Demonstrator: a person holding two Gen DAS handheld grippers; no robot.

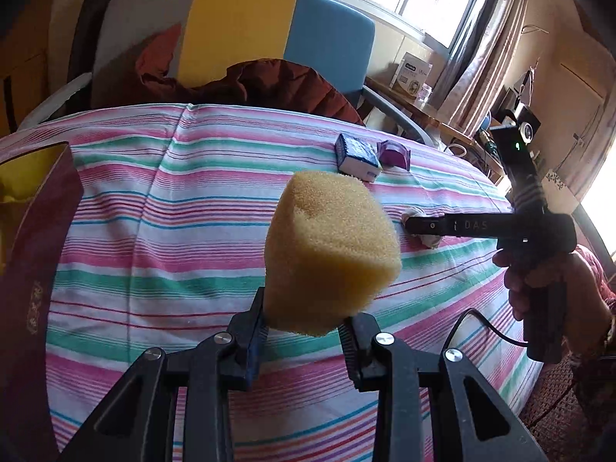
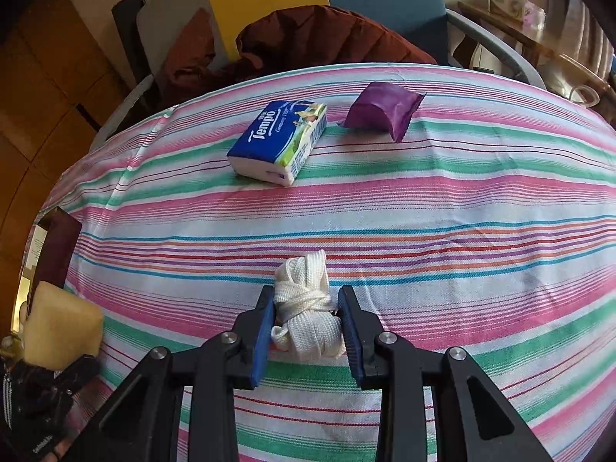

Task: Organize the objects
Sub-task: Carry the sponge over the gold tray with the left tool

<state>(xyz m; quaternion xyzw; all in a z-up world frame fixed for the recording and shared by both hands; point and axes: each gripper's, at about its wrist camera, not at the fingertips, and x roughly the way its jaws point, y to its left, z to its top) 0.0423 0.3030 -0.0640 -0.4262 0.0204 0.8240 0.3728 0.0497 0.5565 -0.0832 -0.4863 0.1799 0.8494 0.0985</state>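
At left edge, box (image 1: 34, 254) cut off

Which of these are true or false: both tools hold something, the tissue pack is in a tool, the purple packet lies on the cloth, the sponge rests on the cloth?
1. Both tools hold something. True: the left tool grips the sponge, the right tool grips the white cord bundle.
2. The tissue pack is in a tool. False: it lies on the striped cloth.
3. The purple packet lies on the cloth. True.
4. The sponge rests on the cloth. False: it is held above it.
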